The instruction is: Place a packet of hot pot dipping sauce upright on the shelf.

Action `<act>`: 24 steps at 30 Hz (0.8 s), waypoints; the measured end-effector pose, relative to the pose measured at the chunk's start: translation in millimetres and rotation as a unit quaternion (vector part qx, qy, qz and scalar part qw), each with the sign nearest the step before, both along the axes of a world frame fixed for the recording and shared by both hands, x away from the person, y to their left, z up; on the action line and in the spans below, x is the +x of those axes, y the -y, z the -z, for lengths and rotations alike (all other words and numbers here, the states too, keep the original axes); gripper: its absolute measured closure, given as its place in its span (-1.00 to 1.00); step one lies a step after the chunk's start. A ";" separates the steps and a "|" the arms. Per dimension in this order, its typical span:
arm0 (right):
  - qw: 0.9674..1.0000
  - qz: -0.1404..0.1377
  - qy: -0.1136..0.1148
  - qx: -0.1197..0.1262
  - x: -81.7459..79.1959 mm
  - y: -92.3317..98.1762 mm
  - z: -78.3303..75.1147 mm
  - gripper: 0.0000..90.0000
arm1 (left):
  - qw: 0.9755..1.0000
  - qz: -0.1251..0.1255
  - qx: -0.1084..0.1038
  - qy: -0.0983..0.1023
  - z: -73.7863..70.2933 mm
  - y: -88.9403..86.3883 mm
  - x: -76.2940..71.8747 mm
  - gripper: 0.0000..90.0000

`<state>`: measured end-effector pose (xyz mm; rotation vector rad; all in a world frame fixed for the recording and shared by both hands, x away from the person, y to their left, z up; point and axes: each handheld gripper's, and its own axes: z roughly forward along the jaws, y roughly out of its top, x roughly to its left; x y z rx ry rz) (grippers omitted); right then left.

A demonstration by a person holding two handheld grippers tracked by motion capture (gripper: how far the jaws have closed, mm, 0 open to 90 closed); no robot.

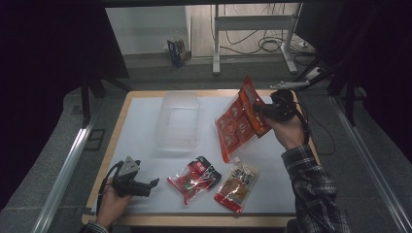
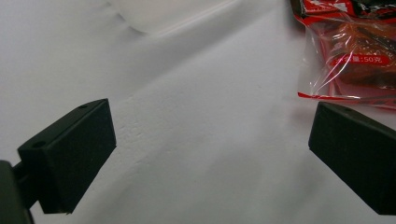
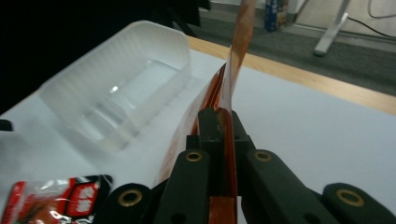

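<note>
Nearest to me, my left gripper rests low on the white worktop by its front left corner, jaws spread wide with nothing between them. In the left gripper view one jaw stands just short of the sealed edge of a clear and red snack packet. Beside it, along the front edge toward the middle, lies a second flat packet with tan and orange printing. Both lie flat and are not being held.

Farther back, near the middle of the worktop, sits an empty translucent plastic container, open side up, with thin ribbed walls. I judge it light and easily nudged if bumped.

Toward the back right corner, my right gripper holds an orange snack bag up off the surface. Its jaws are pressed together on the bag's edge seam, as the right gripper view shows, with the film running edge-on between them. The bag hangs tilted, its lower corner down close to the worktop just right of the container.

My judgement is that this bag is light, thin and crinkly, with slick film that could slide out of a weak pinch. The flat sealed border is the best place to grip, since the filled middle would probably crush.
</note>
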<state>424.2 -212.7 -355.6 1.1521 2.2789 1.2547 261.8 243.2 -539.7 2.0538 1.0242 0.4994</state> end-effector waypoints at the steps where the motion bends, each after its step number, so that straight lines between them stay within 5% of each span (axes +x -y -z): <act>1: 1.000 -0.003 0.002 0.000 0.1 -3.2 -2.9 0.97 | 1.000 0.000 0.000 0.001 0.0 0.0 -0.1 -0.98; 12: 0.998 -0.053 0.017 -0.016 0.1 -49.9 -35.9 0.97 | 1.000 -0.002 -0.002 0.011 -0.8 -0.2 -0.7 -0.98; 24: 0.998 -0.056 0.028 -0.010 8.9 -69.6 -61.5 0.97 | 1.000 0.001 0.000 0.012 -1.1 0.3 -0.7 -0.98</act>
